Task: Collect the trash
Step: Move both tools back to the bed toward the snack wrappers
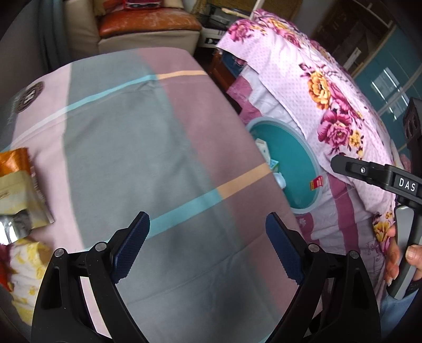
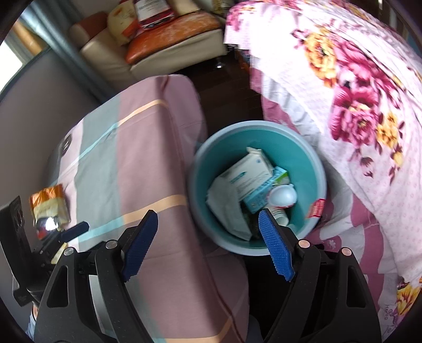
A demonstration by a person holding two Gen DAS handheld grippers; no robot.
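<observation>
A teal trash bin [image 2: 313, 168] stands on the floor between two covered surfaces; it holds white cartons [image 2: 248, 171], a green-and-white box [image 2: 266, 192] and a white round bottle [image 2: 283, 196]. The bin also shows in the left wrist view [image 1: 290, 155]. An orange-and-cream snack bag [image 1: 18, 184] lies on the striped cloth at the left; it shows in the right wrist view too [image 2: 48, 204]. My left gripper [image 1: 208, 224] is open and empty over the cloth. My right gripper [image 2: 208, 219] is open and empty, above the bin's near rim.
The striped pink, grey and blue cloth [image 1: 147, 147] covers the surface left of the bin. A floral pink quilt [image 1: 324, 87] hangs at the right. A yellow-and-white wrapper [image 1: 26, 266] lies near the bag. A sofa with an orange cushion [image 1: 147, 23] stands behind.
</observation>
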